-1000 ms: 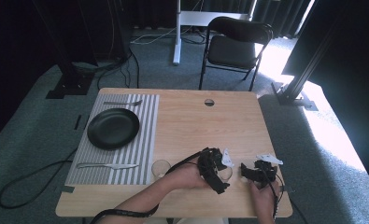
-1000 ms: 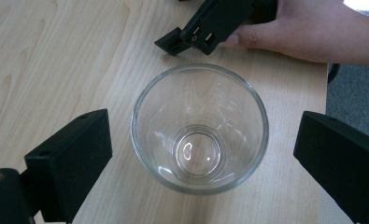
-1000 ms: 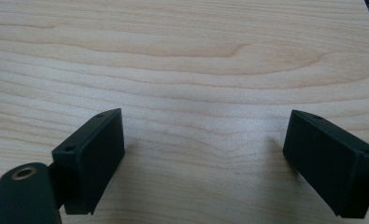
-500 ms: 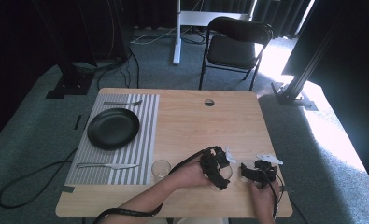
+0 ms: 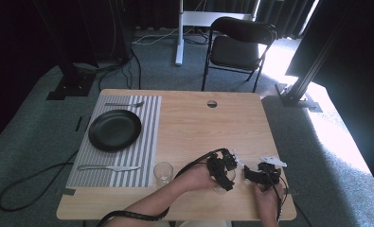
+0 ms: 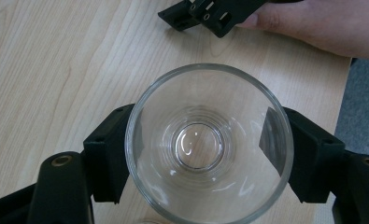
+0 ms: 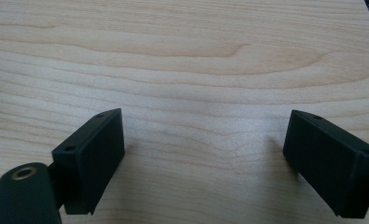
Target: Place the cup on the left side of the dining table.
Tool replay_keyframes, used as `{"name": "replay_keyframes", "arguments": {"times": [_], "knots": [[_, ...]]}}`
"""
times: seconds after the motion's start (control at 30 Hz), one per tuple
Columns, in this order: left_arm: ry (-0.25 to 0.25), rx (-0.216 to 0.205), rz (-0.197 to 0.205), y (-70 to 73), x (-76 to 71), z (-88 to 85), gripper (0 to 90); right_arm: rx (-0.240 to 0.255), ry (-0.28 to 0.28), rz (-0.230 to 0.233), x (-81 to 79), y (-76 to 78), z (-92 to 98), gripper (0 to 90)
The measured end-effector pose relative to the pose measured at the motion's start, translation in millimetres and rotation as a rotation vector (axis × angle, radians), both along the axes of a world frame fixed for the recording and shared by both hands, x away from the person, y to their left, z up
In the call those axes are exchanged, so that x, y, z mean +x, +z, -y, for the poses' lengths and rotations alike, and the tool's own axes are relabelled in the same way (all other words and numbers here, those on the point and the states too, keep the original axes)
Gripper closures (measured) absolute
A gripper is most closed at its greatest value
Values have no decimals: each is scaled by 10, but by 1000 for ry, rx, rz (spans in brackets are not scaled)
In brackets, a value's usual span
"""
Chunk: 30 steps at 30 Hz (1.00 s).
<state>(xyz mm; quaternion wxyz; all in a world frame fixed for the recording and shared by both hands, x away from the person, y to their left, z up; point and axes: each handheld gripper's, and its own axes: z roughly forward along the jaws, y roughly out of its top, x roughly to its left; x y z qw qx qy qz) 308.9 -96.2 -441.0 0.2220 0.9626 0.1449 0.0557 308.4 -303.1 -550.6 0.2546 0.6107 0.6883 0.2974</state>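
A clear empty drinking glass (image 6: 209, 144) stands upright on the wooden table (image 5: 199, 127), near its front right. My left gripper (image 5: 221, 171) comes at it from above. Its jaws have just been closing with the glass between them, and both black pads (image 6: 108, 156) now press the rim's sides. Just to the right, my right gripper (image 5: 258, 175) rests low over bare wood. It is open (image 7: 205, 154) with nothing between its fingers. In the left gripper view, that gripper and the hand holding it (image 6: 313, 23) lie beyond the glass.
A second clear glass (image 5: 163, 172) stands left of my left hand, by the striped placemat (image 5: 146, 123). The mat carries a black plate (image 5: 115, 129), a knife (image 5: 109, 167) and a fork (image 5: 124, 104). A black chair (image 5: 239, 45) stands behind the table.
My left gripper has edged slightly right over the glass, and its jaws have closed onto it. The right gripper has kept still.
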Motion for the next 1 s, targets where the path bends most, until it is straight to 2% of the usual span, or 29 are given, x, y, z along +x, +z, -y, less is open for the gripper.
{"name": "replay_keyframes", "arguments": {"times": [0.17,0.3,0.5,0.57,0.7,0.87,1.0], "knots": [[0,27,-17,14,15,25,285,0,1,-1,0,1,0,120],[6,22,-23,15,16,21,287,0,1,-1,0,1,0,120],[0,34,-9,33,33,24,288,0,0,-1,0,1,0,120],[9,32,2,42,42,24,288,0,0,0,0,1,0,120],[31,-1,-6,88,97,-9,288,-1,1,0,0,0,0,120],[51,-1,3,138,152,-43,288,-1,0,0,0,0,0,120],[76,-20,1,182,224,-109,288,1,0,0,0,1,-1,120]]}}
